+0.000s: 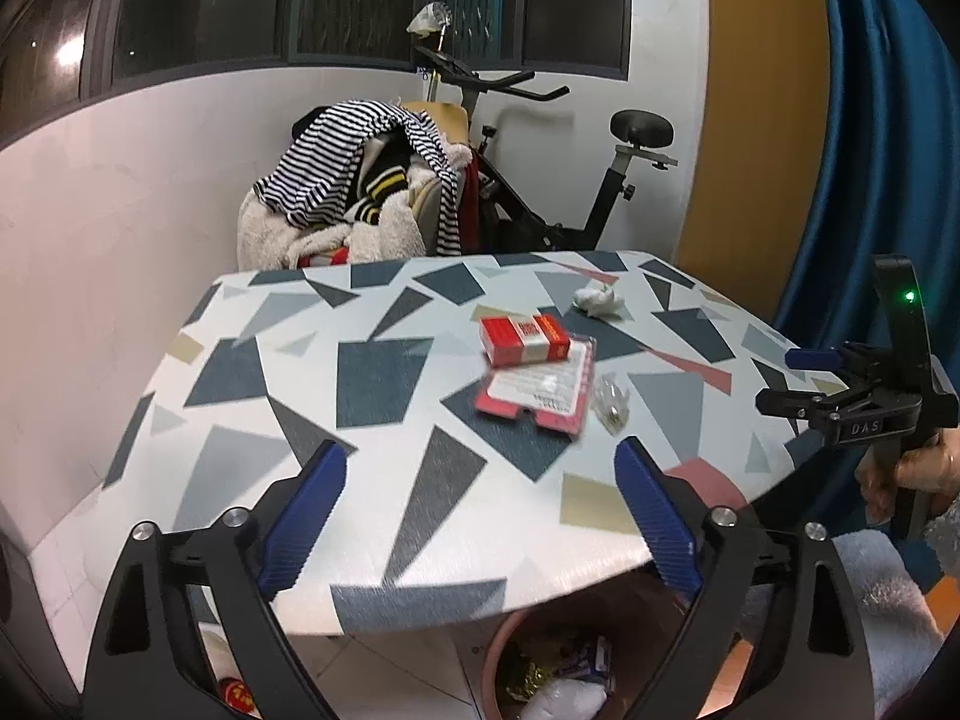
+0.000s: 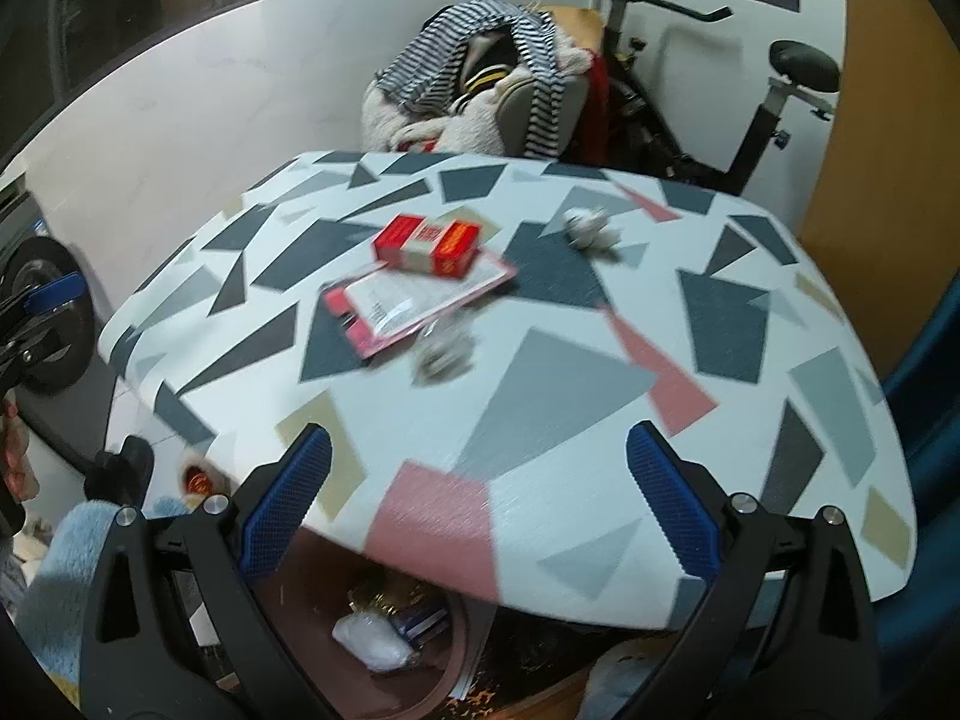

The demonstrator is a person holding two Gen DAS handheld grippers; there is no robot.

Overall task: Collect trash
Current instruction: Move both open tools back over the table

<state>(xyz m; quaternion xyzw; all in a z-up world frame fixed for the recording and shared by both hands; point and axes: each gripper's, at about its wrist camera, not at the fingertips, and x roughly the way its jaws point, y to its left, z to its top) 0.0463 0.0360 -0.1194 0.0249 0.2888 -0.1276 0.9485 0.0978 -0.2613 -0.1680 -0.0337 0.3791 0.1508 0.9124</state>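
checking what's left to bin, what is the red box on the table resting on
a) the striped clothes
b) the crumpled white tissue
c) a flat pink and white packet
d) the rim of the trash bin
c: the red box lies partly on top of the flat pink and white packet, while the crumpled white tissue sits apart, farther back on the table.

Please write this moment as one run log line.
left gripper open, empty | right gripper open, empty | red cardboard box on table | brown bin below
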